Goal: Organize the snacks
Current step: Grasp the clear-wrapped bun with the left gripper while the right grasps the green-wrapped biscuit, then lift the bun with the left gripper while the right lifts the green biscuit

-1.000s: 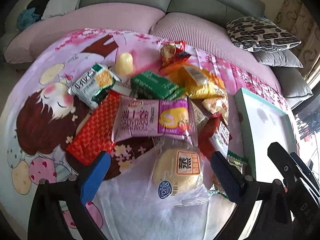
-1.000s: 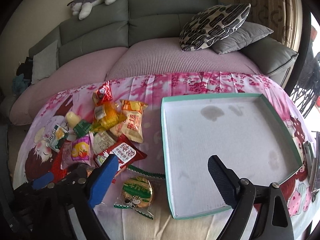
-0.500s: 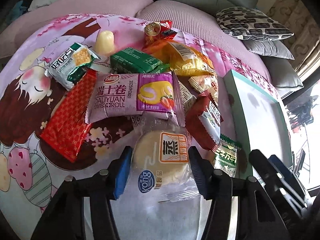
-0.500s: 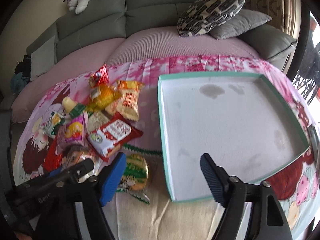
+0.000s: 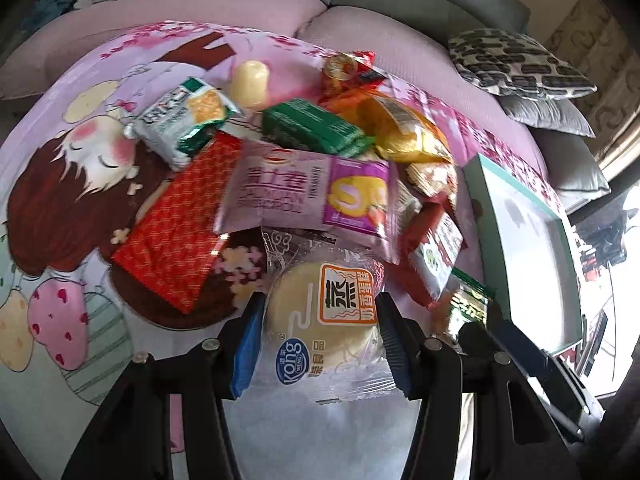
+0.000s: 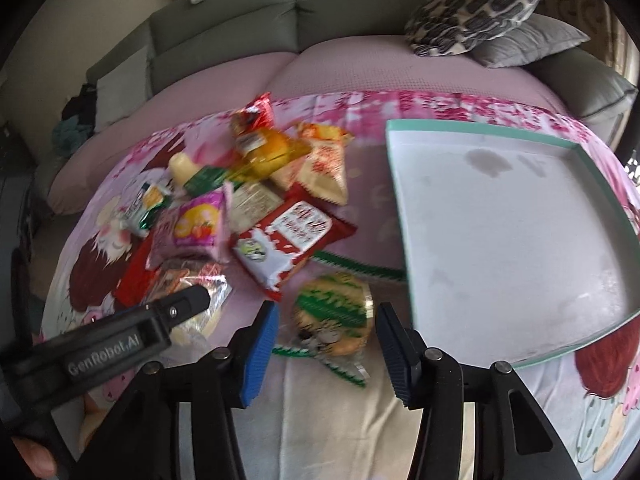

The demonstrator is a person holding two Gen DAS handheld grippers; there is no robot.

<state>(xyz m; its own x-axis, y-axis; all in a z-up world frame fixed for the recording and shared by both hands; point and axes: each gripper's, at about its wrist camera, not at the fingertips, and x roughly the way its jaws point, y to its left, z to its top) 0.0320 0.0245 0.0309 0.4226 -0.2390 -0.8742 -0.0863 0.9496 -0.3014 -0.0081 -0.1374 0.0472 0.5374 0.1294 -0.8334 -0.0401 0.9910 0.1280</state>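
A grey sofa (image 6: 224, 24) with pink seat covers fills the background, and over its front lies a pink cartoon-printed blanket (image 5: 76, 184) that carries everything else. The biggest thing on the blanket is a shallow white tray with a teal rim (image 6: 404, 216), lying flat to the right of the snack pile with nothing but a few faint stains inside it. The snack pile sits on the blanket left of the tray: a red patterned packet (image 5: 176, 224) at its left edge, a pink swiss-roll packet (image 5: 308, 196) overlapping it, a green box (image 5: 312, 126) and a yellow-orange bag (image 5: 404, 128) farther back, and a red-and-white packet (image 6: 292, 236) nearest the tray. At the near edge of the pile lies a clear-wrapped round steamed cake (image 5: 324, 320), and the left gripper (image 5: 316, 340) has its blue pads pressed against both sides of that wrapper, its jaws having just closed in to clamp it while it rests on the blanket. To the right, between the pile and the tray's near corner, lies a smaller round snack in a green-striped wrapper (image 6: 334, 316). The right gripper (image 6: 326, 354) straddles it, its jaws just closing; the right pad touches the wrapper edge, the left pad appears to stand slightly off it, so a firm grip cannot be told through the blur.
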